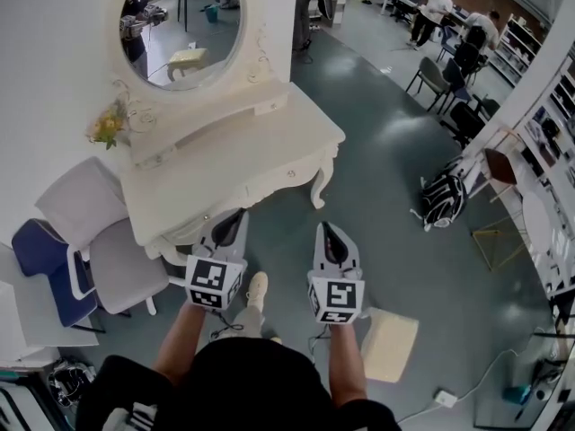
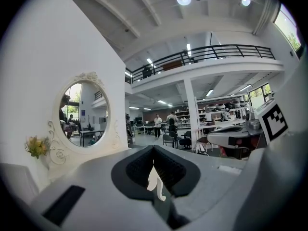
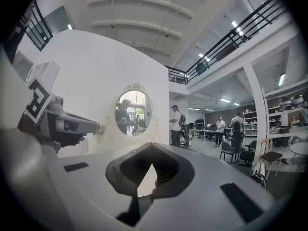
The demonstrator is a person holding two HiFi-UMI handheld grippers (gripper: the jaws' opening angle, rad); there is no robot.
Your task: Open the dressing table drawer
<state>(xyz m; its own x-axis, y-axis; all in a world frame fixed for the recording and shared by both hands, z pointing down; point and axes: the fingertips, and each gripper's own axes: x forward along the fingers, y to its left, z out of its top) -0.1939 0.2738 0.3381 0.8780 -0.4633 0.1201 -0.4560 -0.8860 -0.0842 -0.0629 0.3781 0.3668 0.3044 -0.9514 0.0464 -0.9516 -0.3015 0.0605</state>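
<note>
- Faced white dressing table [image 1: 235, 155] with left gripper [image 1: 238, 215] and right gripper [image 1: 325, 230], both pinched shut, empty; stood apart from closed drawer [image 1: 286, 176] under tabletop
- Had grey chair [image 1: 121, 263] crowding table's left end; cream stool [image 1: 388, 344] near right gripper

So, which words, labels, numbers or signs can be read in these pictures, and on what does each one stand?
No text can be read in any view.
On the left marker cube of the left gripper: a black-and-white square pattern, no letters.
On the right marker cube of the right gripper: the same kind of pattern, no letters.
A blue sign reflected in the mirror: too small to read.
</note>
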